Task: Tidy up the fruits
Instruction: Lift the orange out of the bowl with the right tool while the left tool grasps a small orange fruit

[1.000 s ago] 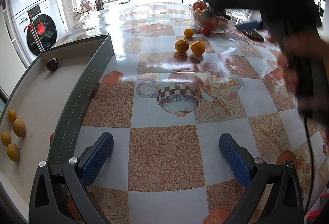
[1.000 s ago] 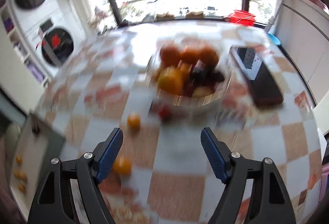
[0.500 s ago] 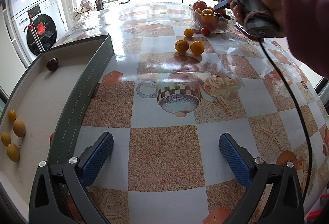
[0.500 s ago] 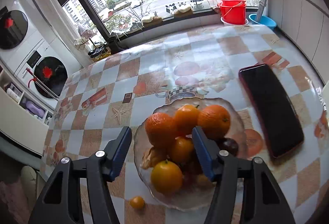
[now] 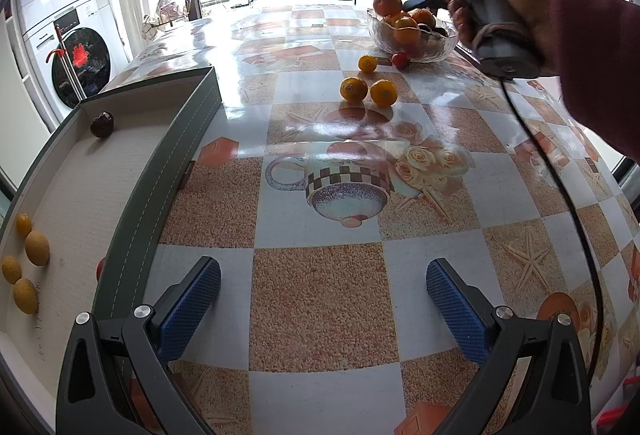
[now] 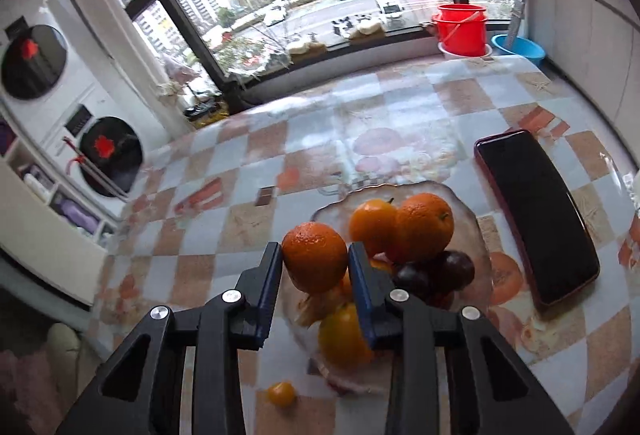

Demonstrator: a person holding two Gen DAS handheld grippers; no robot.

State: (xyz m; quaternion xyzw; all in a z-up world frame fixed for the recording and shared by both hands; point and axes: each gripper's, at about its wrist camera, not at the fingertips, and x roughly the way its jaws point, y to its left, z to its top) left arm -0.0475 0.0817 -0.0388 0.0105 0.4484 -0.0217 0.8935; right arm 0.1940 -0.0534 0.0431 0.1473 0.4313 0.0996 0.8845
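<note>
My right gripper [image 6: 315, 261] is shut on an orange [image 6: 315, 257] above a glass bowl [image 6: 478, 227] that holds more oranges and dark plums. In the left wrist view the same orange [image 5: 387, 4] sits in that gripper above the bowl [image 5: 412, 37] at the far side of the table. My left gripper [image 5: 322, 303] is open and empty, low over the table near the front edge. A grey tray [image 5: 168, 171] on the left holds a dark plum [image 5: 101, 124] and several small yellow fruits [image 5: 37, 247].
Two oranges [image 5: 368, 90], a smaller one [image 5: 367, 63] and a red fruit [image 5: 399, 60] lie loose on the table before the bowl. A dark phone [image 6: 534, 211] lies right of the bowl. Washing machines stand at the left.
My right gripper came down over the bowl, closed its jaws on the top left orange and holds it. My left gripper has not moved.
</note>
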